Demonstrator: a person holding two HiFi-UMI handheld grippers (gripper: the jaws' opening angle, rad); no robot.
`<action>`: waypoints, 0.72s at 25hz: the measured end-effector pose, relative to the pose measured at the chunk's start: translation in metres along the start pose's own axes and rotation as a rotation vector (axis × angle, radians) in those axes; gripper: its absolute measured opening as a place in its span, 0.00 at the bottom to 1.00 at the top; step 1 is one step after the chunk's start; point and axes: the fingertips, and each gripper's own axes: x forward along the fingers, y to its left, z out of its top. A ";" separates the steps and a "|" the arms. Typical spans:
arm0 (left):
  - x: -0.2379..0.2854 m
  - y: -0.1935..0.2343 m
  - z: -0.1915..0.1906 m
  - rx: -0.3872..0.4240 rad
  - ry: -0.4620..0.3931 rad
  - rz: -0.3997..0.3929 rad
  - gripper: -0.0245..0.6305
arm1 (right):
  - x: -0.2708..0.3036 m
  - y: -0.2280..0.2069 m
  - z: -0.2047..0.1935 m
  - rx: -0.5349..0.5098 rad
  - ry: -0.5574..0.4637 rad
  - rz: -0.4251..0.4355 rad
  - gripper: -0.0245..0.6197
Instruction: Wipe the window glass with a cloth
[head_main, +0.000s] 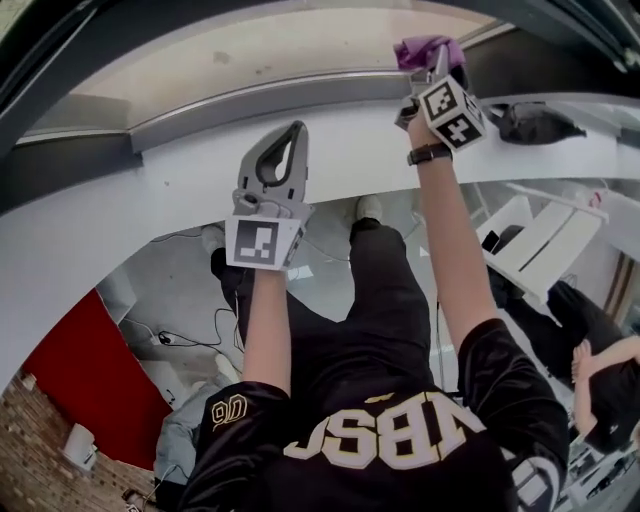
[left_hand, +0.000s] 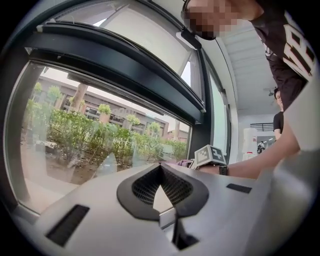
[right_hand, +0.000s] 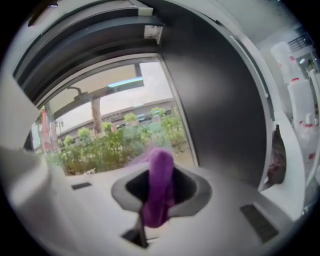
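Observation:
The window glass (head_main: 290, 45) runs along the top of the head view, above a grey frame rail (head_main: 250, 100) and a white sill (head_main: 350, 150). My right gripper (head_main: 431, 60) is raised to the glass, shut on a purple cloth (head_main: 423, 48) that bunches at its tip against the pane. In the right gripper view the cloth (right_hand: 159, 185) hangs between the jaws of that gripper (right_hand: 159, 156), with the glass (right_hand: 110, 130) just ahead. My left gripper (head_main: 298, 130) is held lower over the sill, shut and empty. Its tips (left_hand: 161, 167) meet before the glass (left_hand: 85, 135); the cloth (left_hand: 185, 163) shows beyond.
A dark upright window post (right_hand: 225, 110) borders the pane on the right. A dark bag (head_main: 535, 122) lies on the sill to the right of the cloth. White furniture (head_main: 540, 240) and another person (head_main: 600, 380) are low right. A red panel (head_main: 80, 370) is low left.

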 end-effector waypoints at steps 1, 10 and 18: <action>-0.004 0.010 0.002 -0.004 -0.002 0.028 0.07 | -0.001 0.013 -0.002 -0.011 0.002 0.021 0.17; -0.137 0.146 0.024 0.073 0.016 0.339 0.07 | -0.108 0.342 -0.137 -0.300 0.077 0.689 0.17; -0.250 0.253 0.032 0.112 0.037 0.497 0.07 | -0.152 0.593 -0.255 -0.342 0.142 1.016 0.17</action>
